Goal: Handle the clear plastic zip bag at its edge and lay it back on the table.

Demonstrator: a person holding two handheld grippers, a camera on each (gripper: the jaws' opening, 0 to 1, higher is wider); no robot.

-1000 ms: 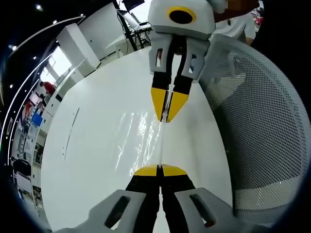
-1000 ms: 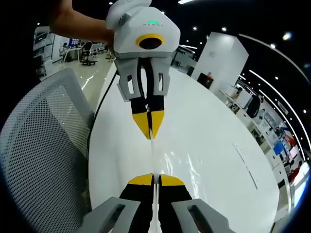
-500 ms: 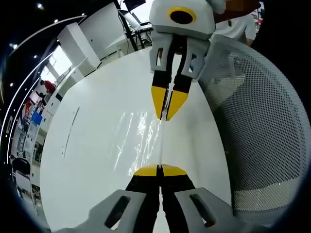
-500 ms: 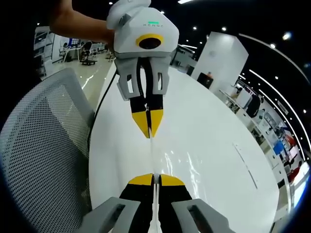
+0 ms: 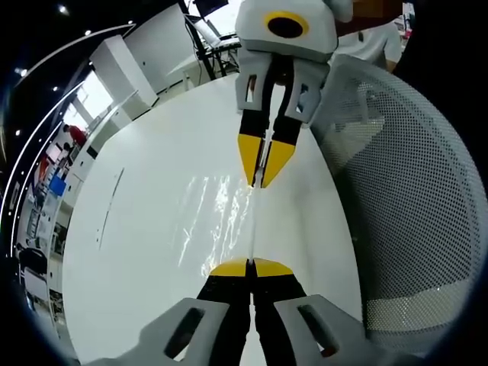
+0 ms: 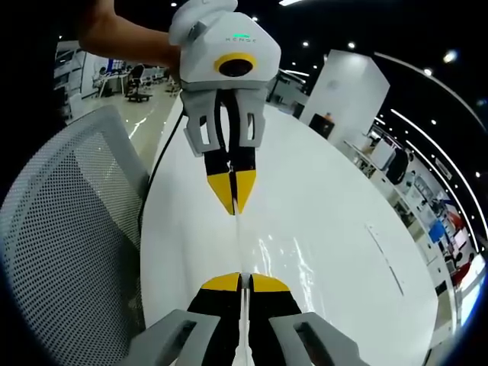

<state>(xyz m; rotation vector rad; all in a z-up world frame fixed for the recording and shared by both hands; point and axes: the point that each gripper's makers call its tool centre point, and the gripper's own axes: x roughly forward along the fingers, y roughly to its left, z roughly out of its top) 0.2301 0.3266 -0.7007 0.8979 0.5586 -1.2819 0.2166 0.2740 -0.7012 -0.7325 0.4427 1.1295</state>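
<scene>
The clear plastic zip bag (image 5: 217, 221) is stretched by its top edge between both grippers, and its glinting sheet hangs toward the white table (image 5: 145, 252). In the left gripper view my left gripper (image 5: 250, 267) is shut on one end of that edge. The right gripper (image 5: 260, 181) comes in from the top, shut on the other end. From the right gripper view, my right gripper (image 6: 241, 280) pinches the edge at the bottom, the left gripper (image 6: 234, 207) faces it from above, and the bag (image 6: 278, 259) gleams to the right.
A white mesh chair (image 5: 404, 213) stands close beside the table, also seen as the chair (image 6: 69, 244). A black cable (image 6: 152, 179) runs along the table's edge. A thin strip (image 5: 110, 206) lies farther out on the table. A person's hand (image 6: 130, 42) holds the left gripper.
</scene>
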